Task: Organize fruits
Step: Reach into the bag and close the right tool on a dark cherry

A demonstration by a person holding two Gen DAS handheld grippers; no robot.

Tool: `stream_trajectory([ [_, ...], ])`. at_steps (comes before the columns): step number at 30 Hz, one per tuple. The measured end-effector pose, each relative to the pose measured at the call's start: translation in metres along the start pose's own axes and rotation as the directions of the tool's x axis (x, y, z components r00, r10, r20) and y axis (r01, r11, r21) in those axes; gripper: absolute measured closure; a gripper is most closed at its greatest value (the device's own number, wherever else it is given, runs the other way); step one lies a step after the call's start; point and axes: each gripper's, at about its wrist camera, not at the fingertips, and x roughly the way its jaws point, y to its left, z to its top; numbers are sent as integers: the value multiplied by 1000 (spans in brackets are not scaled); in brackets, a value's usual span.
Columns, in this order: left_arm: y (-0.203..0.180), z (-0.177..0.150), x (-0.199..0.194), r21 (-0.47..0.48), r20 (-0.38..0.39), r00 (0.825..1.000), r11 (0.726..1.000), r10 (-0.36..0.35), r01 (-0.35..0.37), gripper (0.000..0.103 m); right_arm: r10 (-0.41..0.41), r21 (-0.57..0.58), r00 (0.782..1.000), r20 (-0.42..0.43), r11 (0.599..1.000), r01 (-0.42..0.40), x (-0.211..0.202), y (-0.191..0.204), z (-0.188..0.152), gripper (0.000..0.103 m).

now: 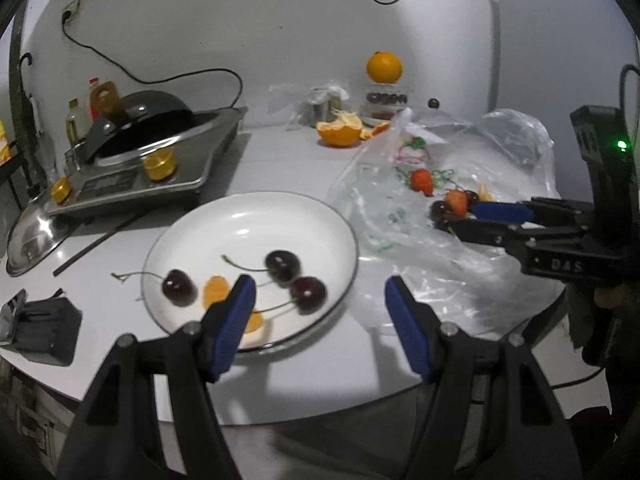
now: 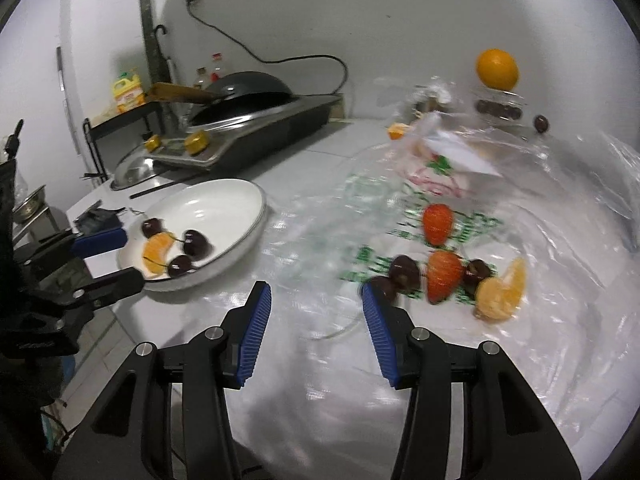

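Blue-padded left gripper (image 1: 320, 300) is seen with jaws apart, nothing between them, over the near rim of the white plate (image 1: 192, 220). Three cherries (image 1: 283, 266) and orange segments (image 1: 216, 290) are noted on the plate. Right gripper (image 2: 316, 300) is likewise spread and empty above the clear plastic bag (image 2: 540, 360), where two strawberries (image 2: 438, 224), cherries and an orange segment (image 2: 500, 292) lie loose.

Wok (image 1: 136, 120) on stove (image 1: 168, 160), lid (image 1: 32, 236) beside.
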Motion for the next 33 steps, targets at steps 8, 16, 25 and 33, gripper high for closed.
stream_trajectory([
  [8, -10, 2, 6, 10, -5, 1000, 1000, -29, 29, 35, -57, 51, 998, -38, 997, 59, 15, -18, -4, 56],
  [16, -8, 2, 6, 12, -2, 998, 998, -55, 55, 35, -90, 76, 996, -17, 993, 91, 19, -15, 3, 65],
  [25, 3, -1, 8, -16, 4, 997, 997, -73, 73, 35, -139, 22, 988, -72, 990, 141, 34, -1, 7, 65],
  [33, 4, -2, 12, -20, -1, 996, 996, -89, 89, 35, -218, 27, 972, -93, 975, 221, 39, -7, 5, 64],
])
